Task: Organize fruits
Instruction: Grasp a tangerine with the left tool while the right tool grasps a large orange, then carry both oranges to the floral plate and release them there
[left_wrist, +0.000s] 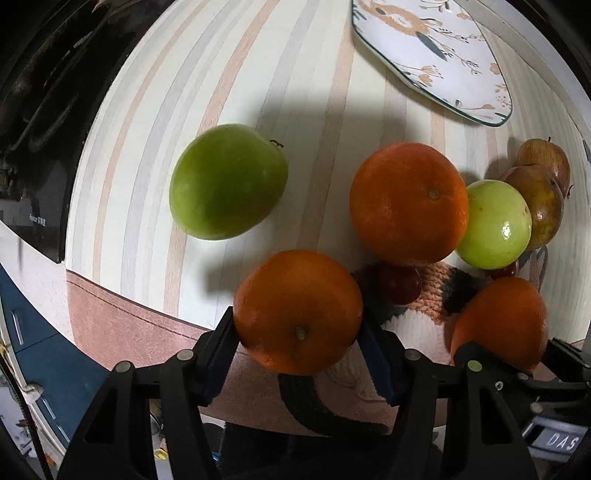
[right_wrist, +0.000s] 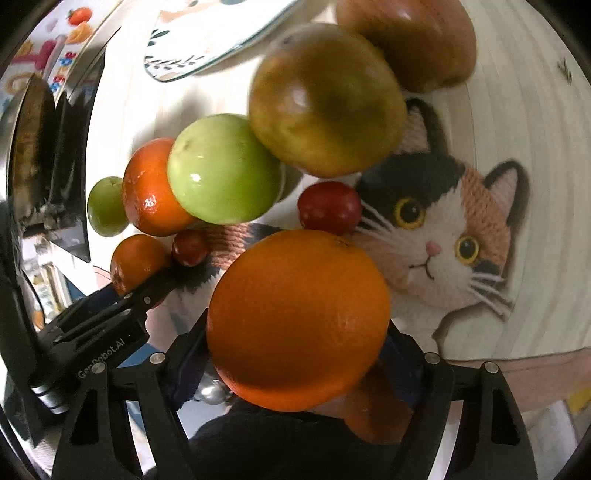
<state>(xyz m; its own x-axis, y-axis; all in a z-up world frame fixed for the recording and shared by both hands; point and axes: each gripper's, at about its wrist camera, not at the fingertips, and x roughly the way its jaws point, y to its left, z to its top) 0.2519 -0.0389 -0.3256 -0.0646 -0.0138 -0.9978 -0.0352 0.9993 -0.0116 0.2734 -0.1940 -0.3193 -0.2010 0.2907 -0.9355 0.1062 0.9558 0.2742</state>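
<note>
The left hand-held gripper (left_wrist: 298, 334) is clamped on a small orange (left_wrist: 297, 312) at the near edge of the striped table (left_wrist: 155, 122). The right hand-held gripper (right_wrist: 297, 354) has a larger orange (right_wrist: 298, 319) between its pads, over the cat-picture mat (right_wrist: 443, 236); whether they press on it I cannot tell. Green apples (left_wrist: 228, 181), brownish apples (right_wrist: 327, 99) and small red fruits (right_wrist: 329, 207) lie nearby, with a floral plate (left_wrist: 436, 55) beyond.

Bright overhead light, hard shadows, fisheye-warped edges, slight blur
</note>
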